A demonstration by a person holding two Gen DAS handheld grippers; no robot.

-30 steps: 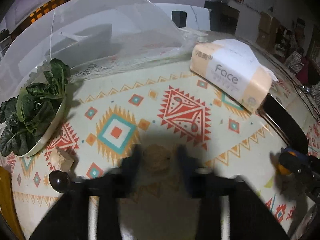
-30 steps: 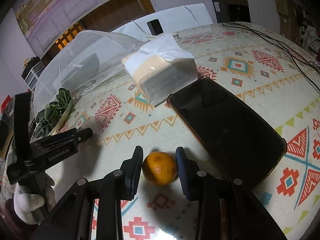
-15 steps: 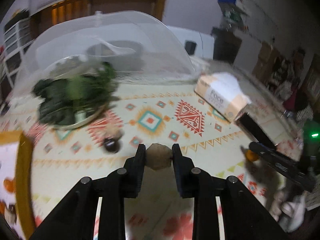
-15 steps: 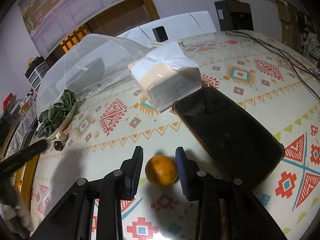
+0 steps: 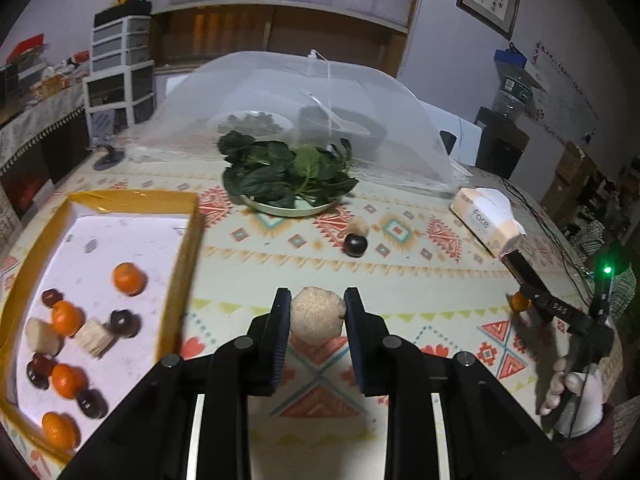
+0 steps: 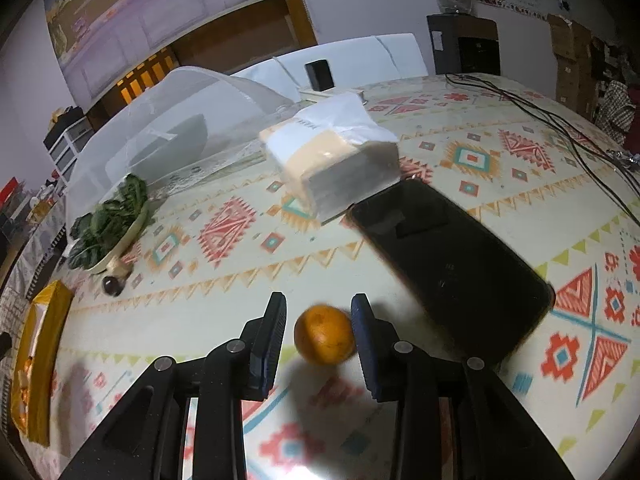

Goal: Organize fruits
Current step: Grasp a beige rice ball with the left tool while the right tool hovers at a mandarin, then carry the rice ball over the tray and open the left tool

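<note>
My left gripper [image 5: 317,314] is shut on a rough tan round fruit [image 5: 317,316] and holds it above the patterned tablecloth, right of the yellow-rimmed tray [image 5: 184,264]. The tray holds several oranges [image 5: 129,278], dark plums [image 5: 124,323] and pale cut pieces [image 5: 94,338]. A dark plum [image 5: 355,244] and a tan piece [image 5: 359,227] lie on the cloth ahead. My right gripper [image 6: 319,330] is open around an orange [image 6: 324,334] on the table; its right finger [image 6: 362,332] touches the orange. That gripper also shows in the left wrist view [image 5: 560,312].
A plate of leafy greens [image 5: 288,178] sits before a mesh food cover [image 5: 304,108]. A tissue pack [image 6: 332,160] and a black phone [image 6: 448,256] lie right of the orange. Cables [image 6: 560,120] run along the far right. The tray also appears far left in the right wrist view [image 6: 44,336].
My left gripper has closed on the tan fruit, lifted it and swung left, bringing the tray into view. My right gripper has stayed around the orange, shifting slightly left.
</note>
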